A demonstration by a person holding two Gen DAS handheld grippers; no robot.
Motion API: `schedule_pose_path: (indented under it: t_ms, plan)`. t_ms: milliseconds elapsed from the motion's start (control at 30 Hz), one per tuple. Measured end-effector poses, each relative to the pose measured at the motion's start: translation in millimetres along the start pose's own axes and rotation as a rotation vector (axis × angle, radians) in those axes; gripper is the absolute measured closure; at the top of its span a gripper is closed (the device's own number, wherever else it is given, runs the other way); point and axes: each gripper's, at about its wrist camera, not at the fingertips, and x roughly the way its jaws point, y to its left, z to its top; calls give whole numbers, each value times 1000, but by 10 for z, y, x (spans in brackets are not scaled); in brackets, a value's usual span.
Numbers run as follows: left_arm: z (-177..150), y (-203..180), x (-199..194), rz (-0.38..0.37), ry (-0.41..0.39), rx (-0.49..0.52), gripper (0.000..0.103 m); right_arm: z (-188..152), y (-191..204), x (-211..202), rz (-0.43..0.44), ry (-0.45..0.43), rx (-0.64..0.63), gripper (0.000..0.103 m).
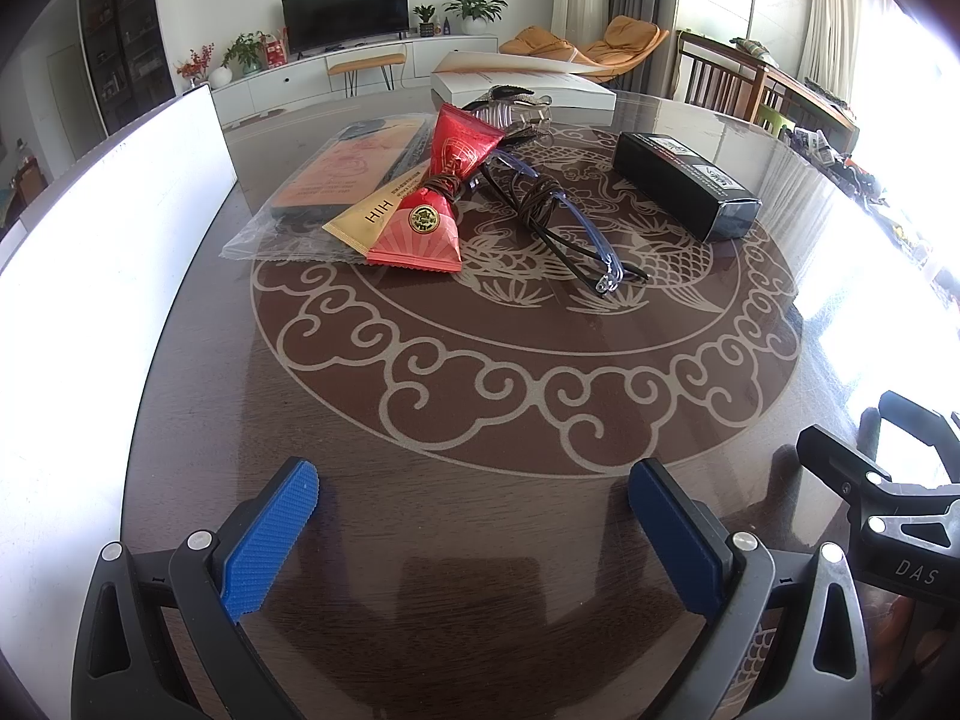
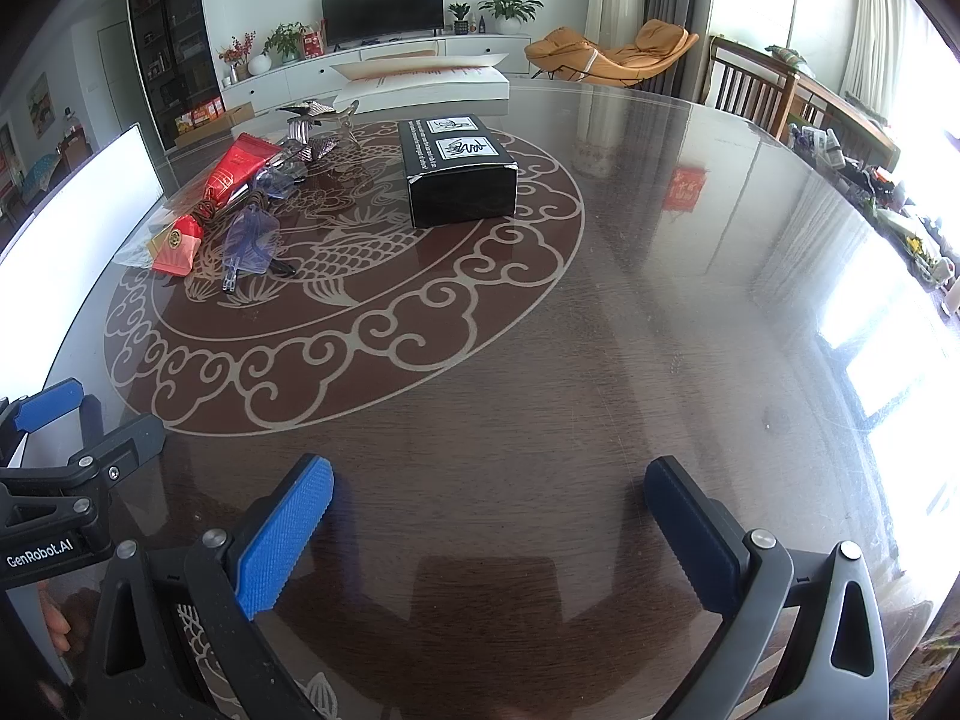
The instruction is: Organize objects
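Two grippers agape, glasses (image 1: 561, 216) well ahead

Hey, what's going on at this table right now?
A person holds a gripper in each hand over a round glass-topped table, and nothing is picked up yet. The left gripper and right gripper both hover with jaws open and empty. Farther back lies a loose pile: a red packet, glasses and a bagged phone case, with a black box apart to the right.
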Motion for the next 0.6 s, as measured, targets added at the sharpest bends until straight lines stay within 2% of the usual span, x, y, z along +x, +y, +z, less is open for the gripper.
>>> schedule_pose_path:
  t_ms: [333,600]
  plan:
    - [-3,-1,3,0,2,1,0,0,1,2,0,0,0,0]
    - [-26,23,-35,-13,76,21,0,-8,0,-5,1,-1,0,0]
